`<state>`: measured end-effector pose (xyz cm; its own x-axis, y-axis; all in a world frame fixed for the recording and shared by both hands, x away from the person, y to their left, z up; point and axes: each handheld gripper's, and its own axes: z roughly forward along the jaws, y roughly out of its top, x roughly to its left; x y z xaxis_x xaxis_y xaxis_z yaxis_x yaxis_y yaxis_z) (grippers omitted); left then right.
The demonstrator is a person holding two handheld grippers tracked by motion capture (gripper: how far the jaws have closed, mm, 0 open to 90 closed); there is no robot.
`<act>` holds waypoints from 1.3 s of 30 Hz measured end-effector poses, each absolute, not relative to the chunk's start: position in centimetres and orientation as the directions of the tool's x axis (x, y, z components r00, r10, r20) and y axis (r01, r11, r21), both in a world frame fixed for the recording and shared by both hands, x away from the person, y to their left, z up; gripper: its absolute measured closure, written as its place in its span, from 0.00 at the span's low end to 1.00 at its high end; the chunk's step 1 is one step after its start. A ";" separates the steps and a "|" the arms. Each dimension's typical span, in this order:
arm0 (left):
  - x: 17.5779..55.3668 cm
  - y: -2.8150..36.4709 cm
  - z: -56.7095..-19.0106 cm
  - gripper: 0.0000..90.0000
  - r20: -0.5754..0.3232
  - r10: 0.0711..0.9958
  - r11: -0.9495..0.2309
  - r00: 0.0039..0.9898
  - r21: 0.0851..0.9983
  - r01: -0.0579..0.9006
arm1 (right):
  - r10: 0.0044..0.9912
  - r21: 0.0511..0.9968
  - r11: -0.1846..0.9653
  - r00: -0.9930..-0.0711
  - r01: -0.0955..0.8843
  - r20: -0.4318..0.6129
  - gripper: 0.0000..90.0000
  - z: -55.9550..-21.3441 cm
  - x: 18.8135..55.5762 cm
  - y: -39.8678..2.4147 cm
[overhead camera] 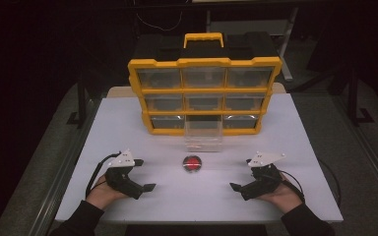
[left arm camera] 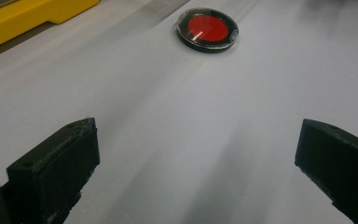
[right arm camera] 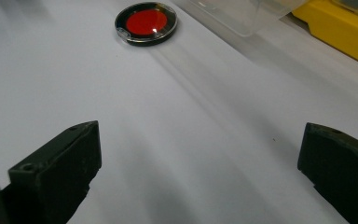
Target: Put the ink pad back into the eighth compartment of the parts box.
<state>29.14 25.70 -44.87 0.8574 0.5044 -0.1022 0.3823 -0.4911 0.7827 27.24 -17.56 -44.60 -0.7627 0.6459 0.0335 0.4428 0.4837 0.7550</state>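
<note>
My left gripper (overhead camera: 147, 188) and right gripper (overhead camera: 235, 187) rest on the counter (overhead camera: 300, 147) with fingers spread and empty, well apart from the red disc (overhead camera: 193, 163) lying flat between them, just before the pulled-out clear drawer (overhead camera: 203, 132). I judge the low, flat disc could skid or tip if my fingers meet its rim unevenly. The high view shows the yellow organizer (overhead camera: 204, 93) whole, while the left gripper view gives the disc's (left arm camera: 208, 29) black rim closely.
</note>
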 end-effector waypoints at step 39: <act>30.2 23.3 -44.6 0.00 -0.107 0.463 -0.491 0.880 0.795 0.355 | 0.639 0.755 0.489 -0.768 0.437 0.031 0.00 -44.6 27.2 -17.5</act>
<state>30.17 23.29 -44.56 0.8801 0.4626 -0.1069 0.3549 -0.4914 0.7954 27.23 -17.50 -44.65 -0.7683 0.6393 0.0310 0.4372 0.4888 0.7550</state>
